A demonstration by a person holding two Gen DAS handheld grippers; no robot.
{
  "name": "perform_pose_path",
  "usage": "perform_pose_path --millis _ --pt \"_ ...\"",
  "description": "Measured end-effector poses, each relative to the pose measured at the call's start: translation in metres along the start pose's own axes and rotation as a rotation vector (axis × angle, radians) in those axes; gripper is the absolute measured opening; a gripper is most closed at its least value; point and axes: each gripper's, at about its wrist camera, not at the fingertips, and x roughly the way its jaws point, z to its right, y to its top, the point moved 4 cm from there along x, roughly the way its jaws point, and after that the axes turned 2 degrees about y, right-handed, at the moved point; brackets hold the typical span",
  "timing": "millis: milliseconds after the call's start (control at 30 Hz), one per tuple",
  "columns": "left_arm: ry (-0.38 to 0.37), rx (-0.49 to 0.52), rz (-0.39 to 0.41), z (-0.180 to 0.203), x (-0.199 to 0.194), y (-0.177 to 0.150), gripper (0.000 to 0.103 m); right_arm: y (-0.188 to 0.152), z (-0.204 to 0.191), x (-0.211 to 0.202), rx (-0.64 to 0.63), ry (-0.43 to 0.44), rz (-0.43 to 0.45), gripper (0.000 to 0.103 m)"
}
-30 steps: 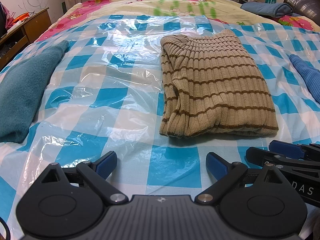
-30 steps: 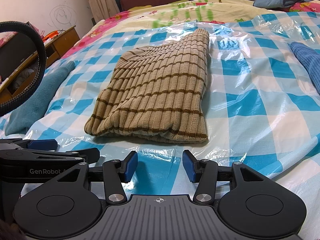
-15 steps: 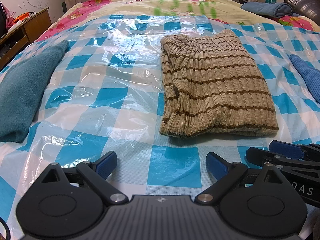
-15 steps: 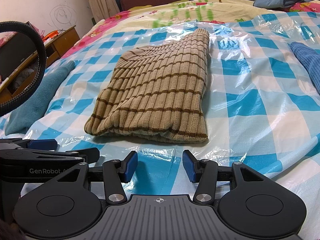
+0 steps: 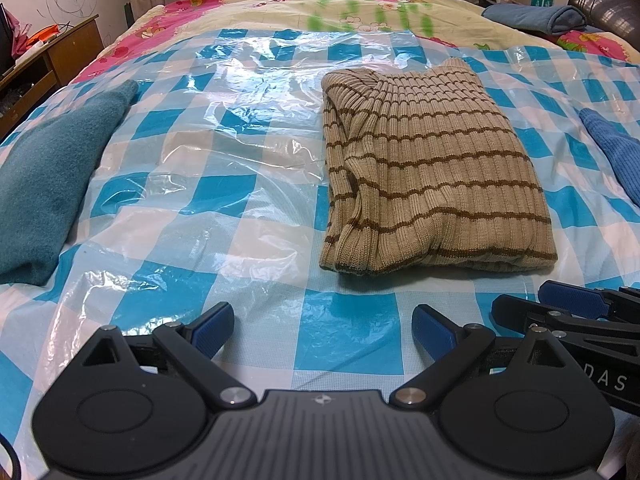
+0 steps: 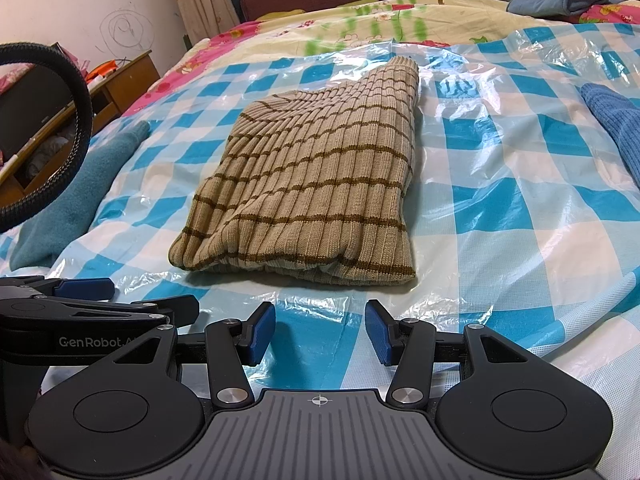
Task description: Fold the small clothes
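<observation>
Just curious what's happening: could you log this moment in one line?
beige brown-striped ribbed knit sweater: folded on checked plastic sheet | left tongs: open, empty | right tongs: open, empty

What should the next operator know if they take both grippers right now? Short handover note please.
Left gripper: open, empty, hovering over the checkered plastic sheet.
Right gripper: open, empty, just short of the sweater's near edge.
Striped tan sweater: folded into a compact rectangle, lying flat mid-sheet, touched by neither gripper.
Teal garment lies at the left edge, blue knit garment at the right.
Done: the sweater looks folded.
Left: probably the teal and blue pieces; their fold state cannot be judged from here.
</observation>
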Motion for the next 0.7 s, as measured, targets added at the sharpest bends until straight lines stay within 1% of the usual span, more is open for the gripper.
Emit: perform_pose_path --millis 500,700 --pt "0.001 0.001 0.000 -0.0006 -0.0001 0.0007 0.100 -0.0011 -0.0016 -0.0013 -0.008 -0.003 -0.004 0.049" --pt "0.019 0.023 0.007 0.0032 -0.0021 -0.0017 0.100 -0.0003 -0.0001 -0.0031 -0.015 -0.020 -0.004 0.050"
